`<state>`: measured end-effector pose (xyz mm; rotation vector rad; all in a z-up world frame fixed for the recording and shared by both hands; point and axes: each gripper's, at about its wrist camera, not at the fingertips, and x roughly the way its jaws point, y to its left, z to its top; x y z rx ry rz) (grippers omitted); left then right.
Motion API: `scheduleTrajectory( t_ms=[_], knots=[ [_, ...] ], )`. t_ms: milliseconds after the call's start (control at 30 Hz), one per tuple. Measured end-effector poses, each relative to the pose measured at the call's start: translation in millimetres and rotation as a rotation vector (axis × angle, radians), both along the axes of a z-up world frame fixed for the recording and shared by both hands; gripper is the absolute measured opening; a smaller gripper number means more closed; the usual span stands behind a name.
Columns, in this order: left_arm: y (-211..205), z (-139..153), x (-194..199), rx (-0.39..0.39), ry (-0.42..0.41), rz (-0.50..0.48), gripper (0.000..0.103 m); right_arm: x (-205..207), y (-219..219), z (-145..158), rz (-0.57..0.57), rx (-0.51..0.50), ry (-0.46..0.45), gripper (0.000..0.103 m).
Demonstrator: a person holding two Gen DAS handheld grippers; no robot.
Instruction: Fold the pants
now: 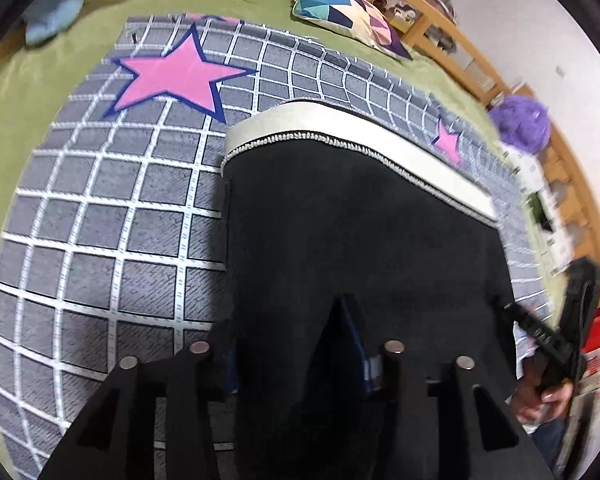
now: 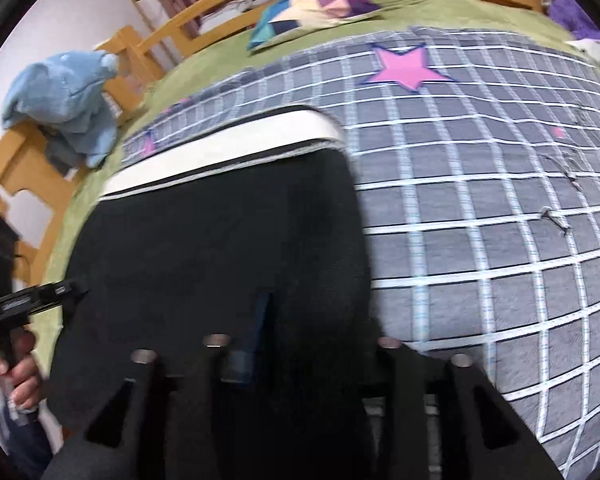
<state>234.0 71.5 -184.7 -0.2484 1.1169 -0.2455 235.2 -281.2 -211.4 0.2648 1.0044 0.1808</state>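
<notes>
Black pants (image 1: 340,232) with a white waistband (image 1: 380,148) lie on the grey checked blanket (image 1: 112,216), waistband at the far end. My left gripper (image 1: 296,344) is shut on the near edge of the pants, close to their left side. My right gripper (image 2: 300,340) is shut on the same near edge (image 2: 220,248), close to their right side. The waistband (image 2: 228,148) also shows in the right wrist view. Each gripper appears in the other's view, the right one (image 1: 556,344) at the right edge and the left one (image 2: 28,304) at the left edge.
The blanket with pink stars (image 1: 172,76) covers a green bedspread (image 1: 16,92). A patterned pillow (image 1: 344,12) lies at the far end. A blue cloth (image 2: 68,100) hangs on the wooden bed frame (image 2: 32,168). A purple fluffy thing (image 1: 524,120) sits at the right.
</notes>
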Motion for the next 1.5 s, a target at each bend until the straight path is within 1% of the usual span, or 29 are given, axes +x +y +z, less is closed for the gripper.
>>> scheduleTrajectory(
  t_ms=[33, 100, 167, 200, 300, 400, 433, 467, 500, 533, 567, 600, 633, 667, 700, 767, 833, 867, 933, 967, 1033, 1100, 1133, 1167, 1267, 1333, 1400, 1433, 1500],
  knots=[
    [-4, 5, -4, 0.049, -0.012, -0.003, 0.044, 1, -1, -1, -0.018, -0.037, 0.003, 0.062],
    [-8, 14, -14, 0.114, -0.032, -0.005, 0.044, -1, -1, 6, -0.021, -0.067, 0.014, 0.062],
    [-8, 24, -29, 0.138, -0.057, -0.018, 0.046, -12, -5, 21, -0.061, -0.075, -0.007, 0.055],
    [-7, 31, -40, 0.139, -0.078, -0.033, 0.048, -17, -5, 27, -0.064, -0.068, -0.019, 0.055],
    [-1, 45, -72, 0.077, -0.106, -0.073, 0.052, -46, 2, 45, -0.019, -0.036, -0.066, 0.055],
    [-1, 52, -106, -0.012, -0.141, -0.086, 0.052, -73, 12, 49, 0.006, -0.007, -0.128, 0.055],
    [-5, 51, -115, -0.024, -0.141, -0.105, 0.052, -80, 15, 47, 0.009, 0.003, -0.144, 0.055],
    [-11, 46, -124, -0.005, -0.131, -0.119, 0.052, -86, 21, 40, 0.024, 0.008, -0.143, 0.053],
    [-14, 39, -128, 0.026, -0.126, -0.117, 0.052, -92, 27, 33, 0.035, -0.009, -0.130, 0.051],
    [-17, 26, -136, 0.083, -0.125, -0.101, 0.052, -94, 33, 22, 0.033, -0.052, -0.105, 0.050],
    [-17, 15, -139, 0.108, -0.118, -0.089, 0.052, -95, 37, 13, 0.025, -0.087, -0.083, 0.050],
    [-16, 1, -140, 0.123, -0.083, -0.084, 0.052, -98, 39, 4, 0.021, -0.102, -0.070, 0.050],
    [-14, -7, -142, 0.116, -0.044, -0.084, 0.052, -103, 41, 2, 0.018, -0.108, -0.072, 0.050],
    [-9, -13, -143, 0.078, -0.008, -0.078, 0.052, -104, 42, 3, 0.023, -0.119, -0.065, 0.050],
    [0, -10, -148, 0.024, -0.014, -0.063, 0.052, -104, 44, 6, 0.036, -0.139, -0.045, 0.050],
    [8, 1, -161, 0.000, -0.054, -0.072, 0.052, -105, 44, 16, 0.048, -0.132, -0.036, 0.050],
    [9, 6, -174, 0.080, -0.084, -0.121, 0.052, -108, 40, 26, 0.046, -0.105, -0.049, 0.050],
    [8, 3, -179, 0.116, -0.085, -0.139, 0.052, -111, 38, 31, 0.046, -0.090, -0.056, 0.050],
    [9, -7, -184, 0.159, -0.078, -0.156, 0.052, -115, 35, 32, 0.038, -0.073, -0.054, 0.050],
    [10, -16, -184, 0.182, -0.056, -0.155, 0.049, -116, 34, 29, 0.034, -0.070, -0.049, 0.050],
    [11, -28, -181, 0.180, -0.029, -0.158, 0.024, -113, 32, 21, 0.018, -0.055, -0.022, 0.050],
    [13, -37, -171, 0.155, -0.027, -0.135, 0.021, -114, 29, 13, 0.005, -0.042, -0.001, 0.050],
    [13, -38, -167, 0.156, -0.033, -0.130, 0.013, -115, 29, 11, 0.000, -0.040, 0.002, 0.050],
    [12, -39, -162, 0.163, -0.042, -0.127, 0.008, -116, 29, 10, -0.003, -0.041, 0.002, 0.050],
    [22, -27, -146, 0.134, -0.098, -0.053, 0.006, -118, 29, 10, -0.013, -0.046, 0.009, 0.050],
    [35, -25, -136, 0.075, -0.082, -0.004, 0.006, -118, 30, 10, -0.015, -0.041, 0.015, 0.050],
    [38, -30, -133, 0.060, -0.047, 0.003, 0.006, -117, 33, 8, -0.016, -0.043, 0.027, 0.050],
    [38, -33, -136, 0.066, -0.031, -0.009, 0.006, -117, 35, 7, -0.013, -0.051, 0.031, 0.051],
    [35, -33, -148, 0.110, -0.014, -0.059, 0.010, -117, 39, 8, 0.011, -0.088, 0.030, 0.051]
  ],
)
